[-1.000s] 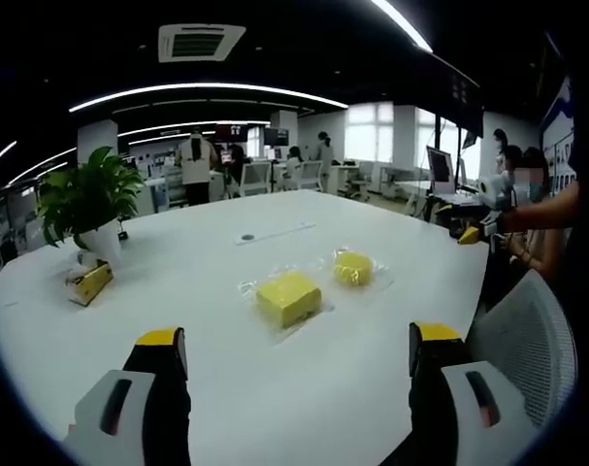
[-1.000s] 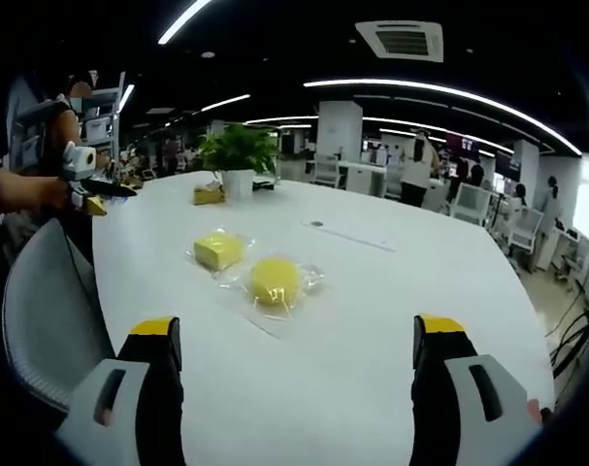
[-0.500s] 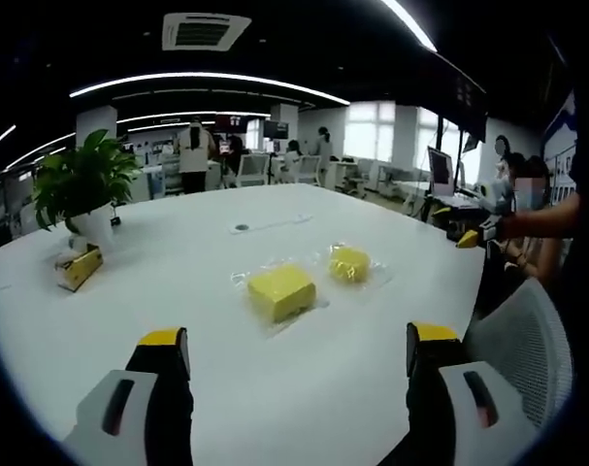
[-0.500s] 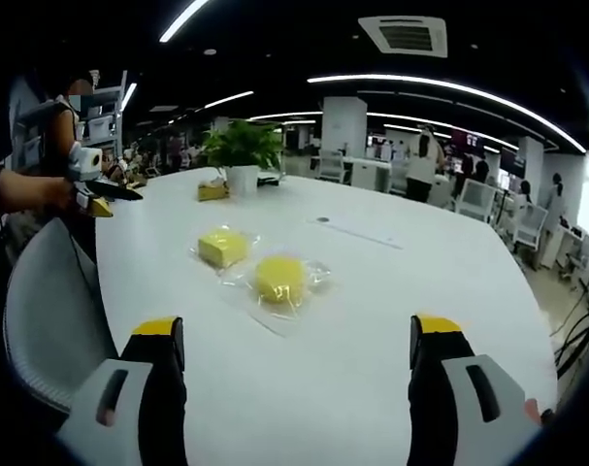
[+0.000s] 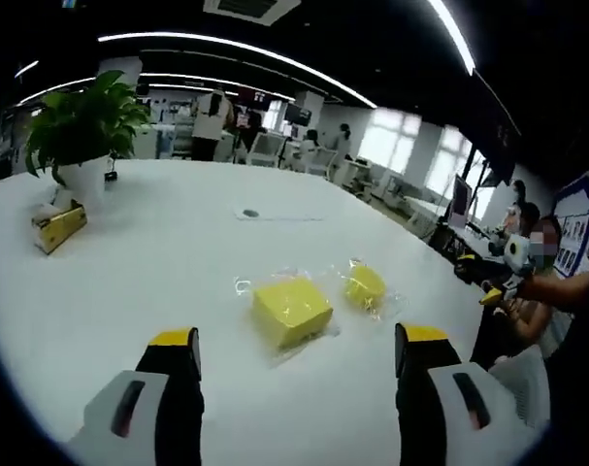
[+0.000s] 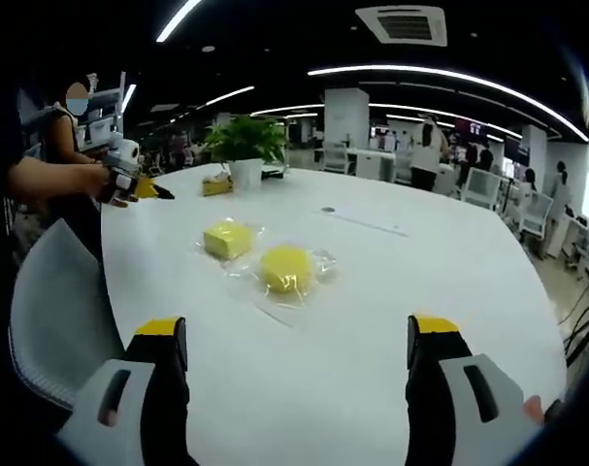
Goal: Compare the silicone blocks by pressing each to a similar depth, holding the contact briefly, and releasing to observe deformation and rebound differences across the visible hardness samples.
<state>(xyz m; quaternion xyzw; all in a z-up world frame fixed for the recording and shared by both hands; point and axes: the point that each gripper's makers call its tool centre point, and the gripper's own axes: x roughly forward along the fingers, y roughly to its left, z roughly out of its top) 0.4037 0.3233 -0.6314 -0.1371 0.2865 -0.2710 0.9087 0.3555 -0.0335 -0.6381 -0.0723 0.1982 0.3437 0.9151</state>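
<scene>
Both the left gripper point(image 5: 292, 361) and the right gripper point(image 6: 296, 349) hang wide open, holding nothing, above the white table point(image 6: 391, 291); two yellow blocks point(image 5: 291, 311) in clear wrap lie ahead.

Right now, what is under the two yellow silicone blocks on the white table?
Clear plastic wrap lies under the square block and the round block, spreading onto the white table. Anything beneath the blocks themselves is covered.

Yellow silicone blocks point(image 5: 290, 311), white table point(image 5: 158, 252), yellow-tipped gripper point(image 5: 292, 351), green plant point(image 5: 81, 121)
</scene>
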